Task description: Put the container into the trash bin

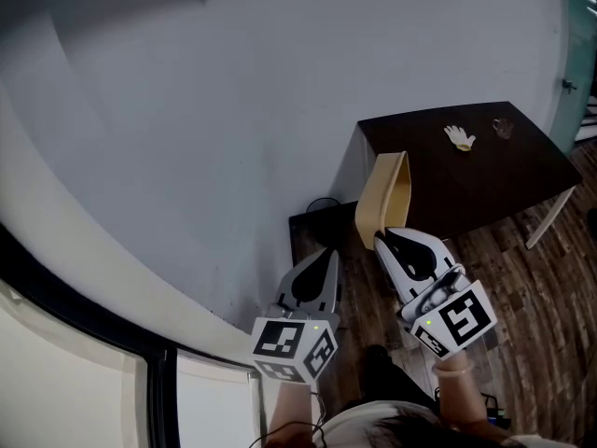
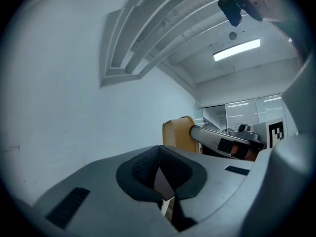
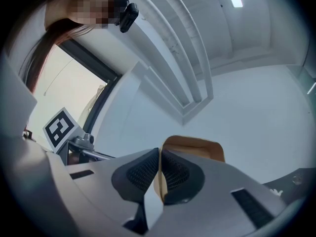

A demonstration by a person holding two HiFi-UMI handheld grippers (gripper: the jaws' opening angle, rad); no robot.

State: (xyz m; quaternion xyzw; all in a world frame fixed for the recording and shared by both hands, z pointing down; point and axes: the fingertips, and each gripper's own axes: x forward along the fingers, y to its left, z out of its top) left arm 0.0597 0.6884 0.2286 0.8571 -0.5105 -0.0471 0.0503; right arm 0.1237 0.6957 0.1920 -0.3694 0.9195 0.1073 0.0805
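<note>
A tan, shallow container [image 1: 384, 197] hangs in the air, my right gripper [image 1: 381, 238] shut on its lower rim. In the right gripper view the two pads pinch the container's thin wall [image 3: 196, 145] at the right gripper's tips [image 3: 160, 156]. My left gripper [image 1: 324, 256] is to its left and lower, jaws together with nothing between them; the left gripper view shows its tips [image 2: 159, 155] meeting, with the container [image 2: 177, 131] beyond them. A dark box-like bin [image 1: 312, 229] stands on the floor against the wall, just under both grippers.
A dark table [image 1: 485, 180] stands to the right, with a white glove [image 1: 459, 137] and a clear cup [image 1: 503, 128] on it. The grey wall [image 1: 187, 138] fills the left. Wood floor [image 1: 522, 287] lies below the table.
</note>
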